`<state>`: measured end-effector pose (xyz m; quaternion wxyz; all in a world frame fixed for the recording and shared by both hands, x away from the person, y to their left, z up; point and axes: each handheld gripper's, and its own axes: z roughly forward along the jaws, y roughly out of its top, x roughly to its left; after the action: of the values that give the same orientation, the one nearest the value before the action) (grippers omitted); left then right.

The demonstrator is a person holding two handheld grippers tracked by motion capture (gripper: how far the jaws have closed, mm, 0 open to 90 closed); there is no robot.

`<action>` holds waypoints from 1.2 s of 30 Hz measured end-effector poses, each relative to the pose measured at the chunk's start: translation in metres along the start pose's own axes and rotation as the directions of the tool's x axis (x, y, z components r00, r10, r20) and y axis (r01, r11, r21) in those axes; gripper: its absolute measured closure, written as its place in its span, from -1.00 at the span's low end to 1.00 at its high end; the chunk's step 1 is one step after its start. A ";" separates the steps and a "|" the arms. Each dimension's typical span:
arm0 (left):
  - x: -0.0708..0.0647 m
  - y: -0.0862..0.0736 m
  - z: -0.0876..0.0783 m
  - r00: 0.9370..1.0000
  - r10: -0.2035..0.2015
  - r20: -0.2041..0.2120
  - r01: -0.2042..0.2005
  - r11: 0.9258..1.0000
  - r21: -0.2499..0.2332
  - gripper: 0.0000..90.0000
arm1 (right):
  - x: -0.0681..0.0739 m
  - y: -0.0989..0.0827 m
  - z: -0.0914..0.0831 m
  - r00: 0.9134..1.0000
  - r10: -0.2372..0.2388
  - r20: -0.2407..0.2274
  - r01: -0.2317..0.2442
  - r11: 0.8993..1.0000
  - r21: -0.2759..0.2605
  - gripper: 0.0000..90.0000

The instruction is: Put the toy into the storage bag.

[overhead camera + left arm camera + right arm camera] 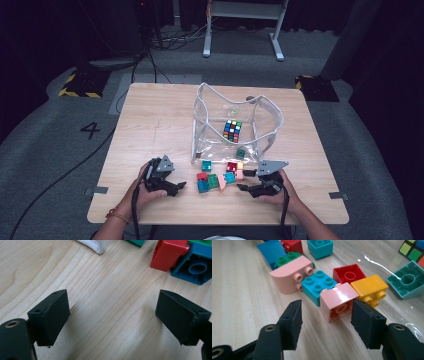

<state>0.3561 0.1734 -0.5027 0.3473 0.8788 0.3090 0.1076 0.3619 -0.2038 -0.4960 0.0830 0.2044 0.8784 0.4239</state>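
Note:
A cluster of toy bricks (217,177) lies on the wooden table (150,125) between my two grippers. My right gripper (327,322) is low over the wood, jaws open on either side of a glossy pink brick (337,302) lying on its side; there is a gap at the left jaw. Beside the pink brick are a yellow brick (369,286), a cyan brick (317,286) and a red brick (349,273). My left gripper (112,317) stands wide open over bare wood, with a red brick (167,255) and a teal brick (197,266) ahead of it.
A clear plastic bag (265,107) with white piping stands open behind the bricks. Inside it are a Rubik's cube (232,130) and a green brick (241,153). A rounded pink piece (287,277) lies at the cluster's left. Hands hold both grippers near the table's front edge.

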 end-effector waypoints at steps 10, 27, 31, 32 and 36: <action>0.000 0.000 0.000 1.000 0.000 0.000 0.000 1.000 0.000 -0.73 | 0.003 0.002 0.013 1.000 -0.024 -0.009 0.024 1.000 0.016 0.27; 0.000 0.000 0.000 1.000 -0.001 -0.001 0.001 1.000 0.000 -0.73 | 0.002 -0.003 -0.002 0.999 -0.053 -0.001 0.053 0.998 -0.024 0.42; 0.000 0.000 0.000 1.000 0.000 0.000 0.000 1.000 0.000 -0.73 | -0.003 -0.009 -0.011 0.999 -0.038 0.019 0.038 0.999 -0.036 0.42; 0.000 0.000 0.000 1.000 0.000 0.000 0.000 1.000 0.000 -0.73 | -0.004 -0.009 -0.013 0.999 -0.038 0.020 0.038 0.998 -0.039 0.42; 0.000 0.000 0.000 1.000 0.000 -0.001 0.000 1.000 0.001 -0.73 | -0.007 -0.013 -0.024 0.999 -0.021 0.037 0.023 0.999 -0.042 0.42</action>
<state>0.3560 0.1734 -0.5026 0.3466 0.8789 0.3094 0.1076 0.3571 -0.2311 -0.4914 0.1079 0.2006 0.8698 0.4378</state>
